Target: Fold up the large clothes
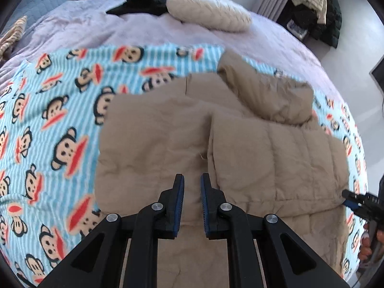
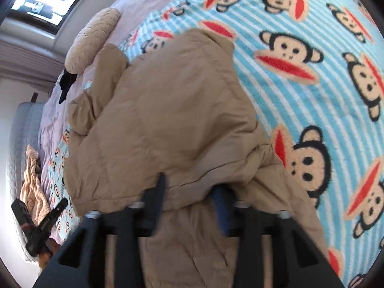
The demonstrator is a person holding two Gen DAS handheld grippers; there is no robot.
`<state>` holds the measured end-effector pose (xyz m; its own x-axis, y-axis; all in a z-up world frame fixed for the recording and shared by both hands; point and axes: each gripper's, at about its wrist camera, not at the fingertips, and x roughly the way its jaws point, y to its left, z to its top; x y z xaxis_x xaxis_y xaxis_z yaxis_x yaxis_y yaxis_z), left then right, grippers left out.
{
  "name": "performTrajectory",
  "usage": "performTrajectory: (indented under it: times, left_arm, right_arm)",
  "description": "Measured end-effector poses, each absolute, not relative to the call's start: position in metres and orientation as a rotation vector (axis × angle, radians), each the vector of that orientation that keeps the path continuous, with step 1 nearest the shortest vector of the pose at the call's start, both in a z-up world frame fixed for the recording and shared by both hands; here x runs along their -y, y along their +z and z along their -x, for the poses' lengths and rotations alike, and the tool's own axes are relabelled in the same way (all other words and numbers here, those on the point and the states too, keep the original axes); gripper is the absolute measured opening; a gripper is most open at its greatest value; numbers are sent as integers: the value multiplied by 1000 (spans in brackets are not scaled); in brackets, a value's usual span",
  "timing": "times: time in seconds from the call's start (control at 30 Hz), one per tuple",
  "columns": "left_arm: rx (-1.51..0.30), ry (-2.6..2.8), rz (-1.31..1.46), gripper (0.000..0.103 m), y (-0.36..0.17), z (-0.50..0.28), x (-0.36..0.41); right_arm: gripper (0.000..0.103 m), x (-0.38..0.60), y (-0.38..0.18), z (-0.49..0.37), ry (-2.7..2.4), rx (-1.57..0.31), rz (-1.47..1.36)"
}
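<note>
A tan quilted hooded jacket (image 1: 240, 144) lies partly folded on a blue striped monkey-print blanket (image 1: 60, 110) on a bed. My left gripper (image 1: 192, 180) hovers just above the jacket's near part, jaws slightly apart and empty. In the right wrist view the jacket (image 2: 172, 110) fills the middle. My right gripper (image 2: 189, 184) has its fingers spread with a fold of the jacket's edge draped over and between them. The right gripper also shows at the right edge of the left wrist view (image 1: 355, 199), by the jacket's side.
A cream pillow (image 1: 208, 9) and a dark garment (image 1: 146, 2) lie at the far end of the lilac bedspread (image 1: 84, 24). A striped cloth (image 1: 12, 36) lies at the far left. Piled clothes (image 1: 314, 9) stand beyond the bed at right.
</note>
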<state>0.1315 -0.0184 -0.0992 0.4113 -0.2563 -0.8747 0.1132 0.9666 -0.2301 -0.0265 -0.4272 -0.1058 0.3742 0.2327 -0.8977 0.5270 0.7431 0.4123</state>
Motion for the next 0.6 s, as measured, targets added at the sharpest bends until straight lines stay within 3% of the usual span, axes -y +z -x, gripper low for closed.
performTrajectory:
  times: [0.13,0.23,0.27,0.43,0.53,0.6]
  left_arm:
    - [-1093,-319,147,15,-90,-135,37]
    - [-1112,-361,84,15,-103,-138,63]
    - [-1124,-354,49,15,-113,-141,71]
    - [-1203,-302,50,15,-156,-157,75]
    - [-1214,-296,63,15,-151,-158,70]
    - [-1196,-296,47,15,-140,-154,68]
  right_arm:
    - [48,422,-74,37,-206,-1123,-674]
    - [30,416,-54,33,-232,-1049,-554]
    - [29,416,-53,30,-248,-1044,-530]
    - [27,436,-100,12,-299,-1189,-543]
    - [24,443,-124,10,-283,-1223,-575]
    - [27,443,-117,12,-283,-1207,-579]
